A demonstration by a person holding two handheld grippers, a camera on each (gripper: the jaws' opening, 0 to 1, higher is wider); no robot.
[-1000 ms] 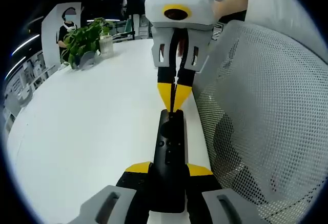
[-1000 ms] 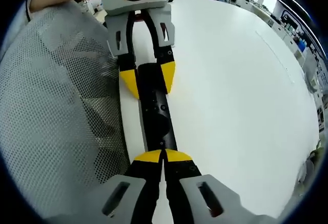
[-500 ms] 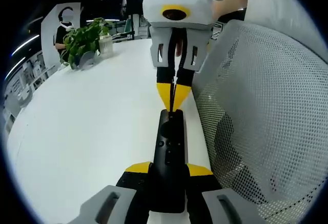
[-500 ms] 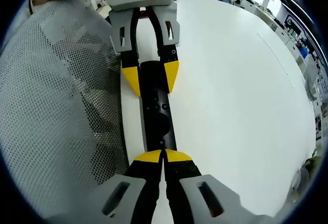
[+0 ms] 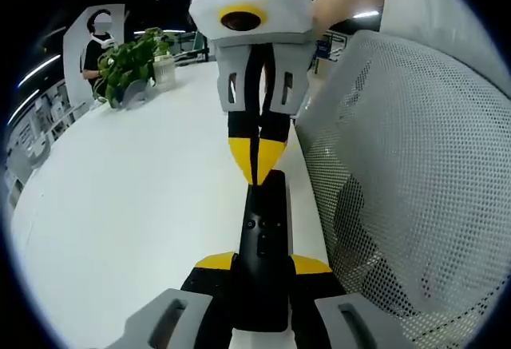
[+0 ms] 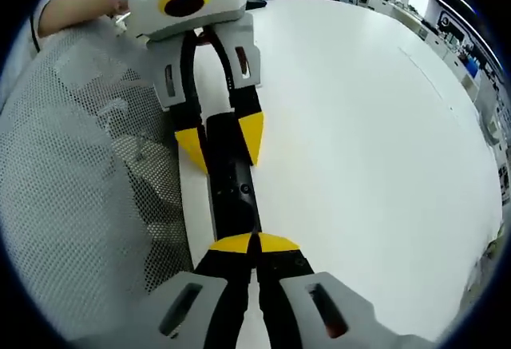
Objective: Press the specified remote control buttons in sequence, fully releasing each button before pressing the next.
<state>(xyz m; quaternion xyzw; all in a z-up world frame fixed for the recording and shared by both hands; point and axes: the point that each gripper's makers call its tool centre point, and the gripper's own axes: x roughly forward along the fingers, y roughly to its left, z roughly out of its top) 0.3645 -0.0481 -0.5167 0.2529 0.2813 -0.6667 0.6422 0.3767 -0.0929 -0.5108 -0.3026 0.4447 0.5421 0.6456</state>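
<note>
Left gripper view shows the slim black plastic remote control (image 5: 263, 245) lying lengthwise on the white tabletop (image 5: 136, 197), close beside the grey mesh chair back (image 5: 415, 197) that runs along its edge. The left gripper (image 5: 263, 265) pinches the remote's near end, its yellow-tipped fingers (image 5: 214, 262) clamped against the two long sides. At the remote's far end the right gripper (image 5: 255, 165) points down with its tips pressed together, meeting or nearly meeting the top face; actual contact cannot be told.

In the right gripper view the same remote (image 6: 231, 197) runs away from the closed right gripper (image 6: 254, 243) toward the left gripper (image 6: 219, 137), which straddles it.

The remote looks light, rigid and smooth, so a press from above would likely tip or slide it unless it is braced. Holding it across its narrow sides, clear of the small buttons (image 5: 261, 225) on top, seems the soundest grip. A potted green plant (image 5: 132, 65) stands well beyond the remote.
</note>
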